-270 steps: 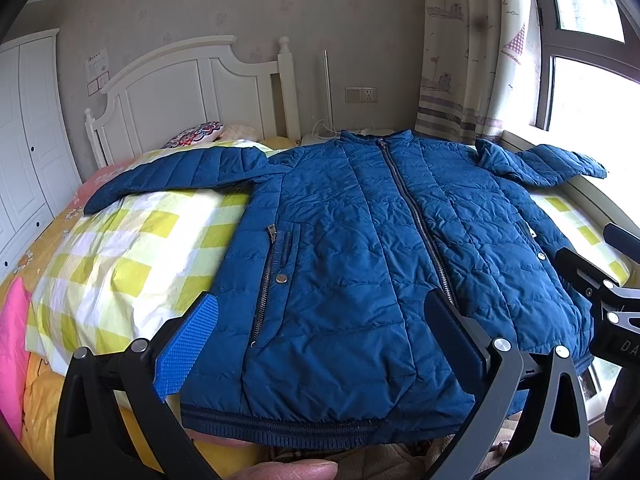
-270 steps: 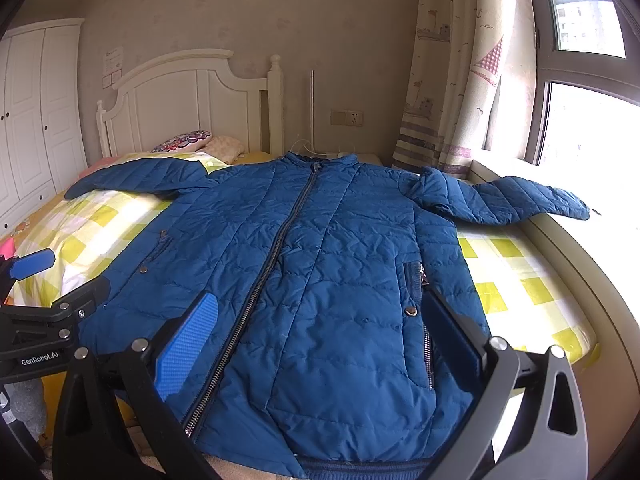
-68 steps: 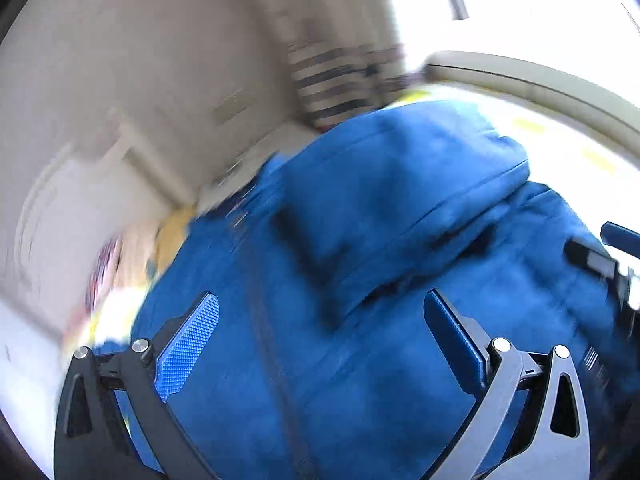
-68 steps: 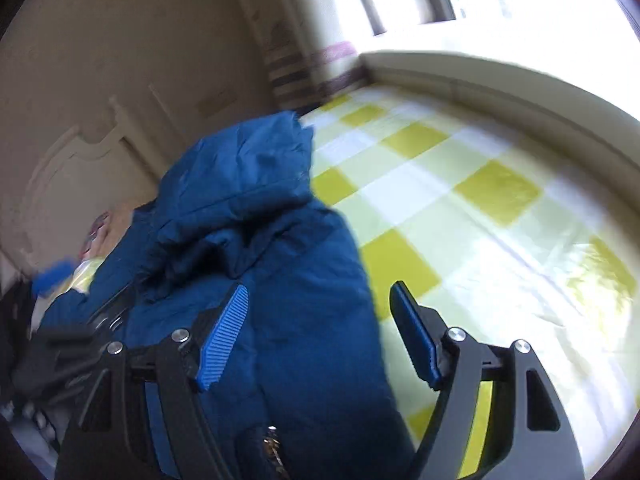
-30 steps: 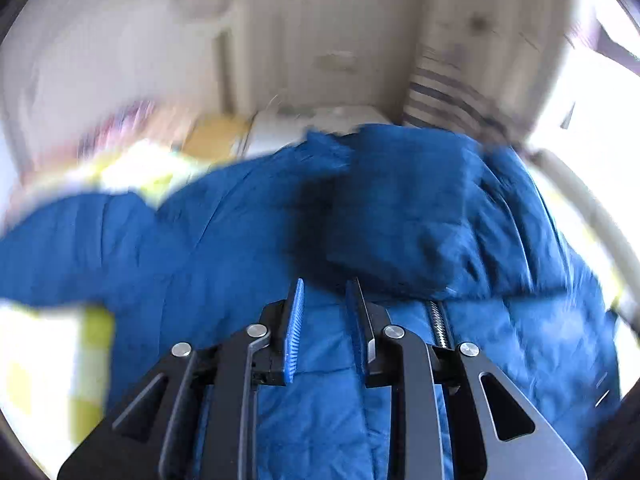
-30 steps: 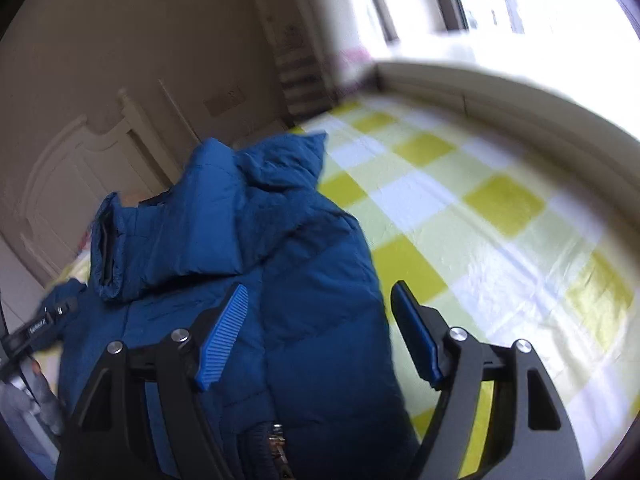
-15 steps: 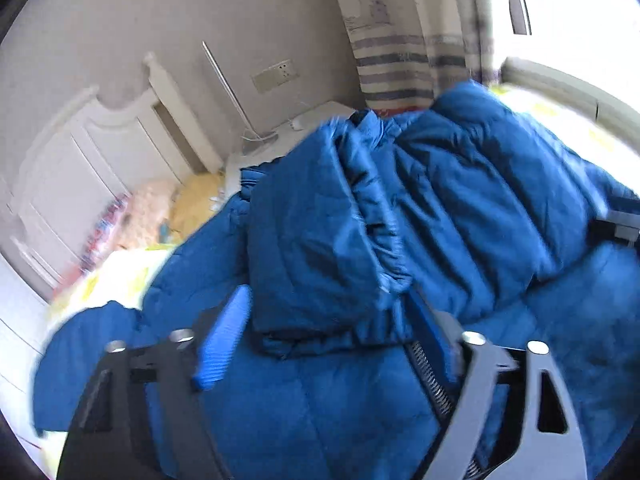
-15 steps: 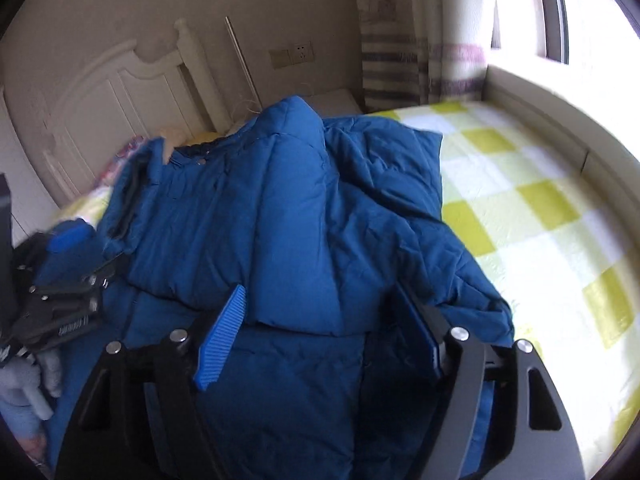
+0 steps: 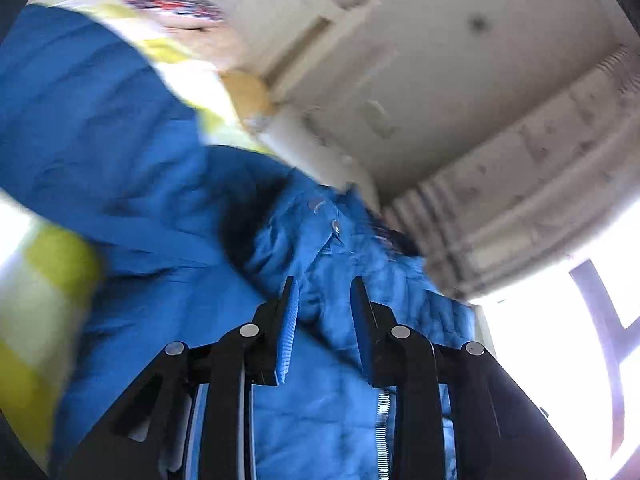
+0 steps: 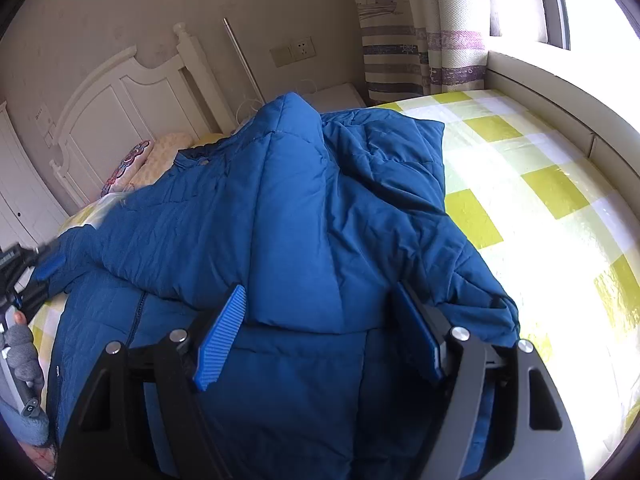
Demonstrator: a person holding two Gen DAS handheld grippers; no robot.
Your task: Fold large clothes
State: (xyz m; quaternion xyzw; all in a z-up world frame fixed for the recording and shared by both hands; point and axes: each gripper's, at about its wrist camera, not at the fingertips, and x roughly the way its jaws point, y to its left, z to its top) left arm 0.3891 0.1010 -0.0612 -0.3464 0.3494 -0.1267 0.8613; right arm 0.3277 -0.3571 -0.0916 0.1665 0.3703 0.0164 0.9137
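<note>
A large blue quilted jacket (image 10: 304,216) lies on the bed, its right sleeve folded over the body. My right gripper (image 10: 320,332) is open, its fingers low over the folded sleeve, holding nothing. In the blurred left wrist view the jacket (image 9: 132,184) fills the lower left, with collar snaps and zipper visible. My left gripper (image 9: 324,308) has its jaws narrowed to a small gap just above the jacket near the collar; no cloth shows between them. The left gripper (image 10: 36,268) also shows at the left edge of the right wrist view, by the other sleeve.
The bed has a yellow-and-white checked cover (image 10: 532,200). A white headboard (image 10: 132,100) and pillows (image 10: 132,160) are at the far end. A curtain (image 10: 420,32) and a window ledge (image 10: 560,96) run along the right side.
The left gripper has swung left toward the collar and the other sleeve, and its jaws have narrowed from wide open. The right gripper has barely moved over the folded sleeve.
</note>
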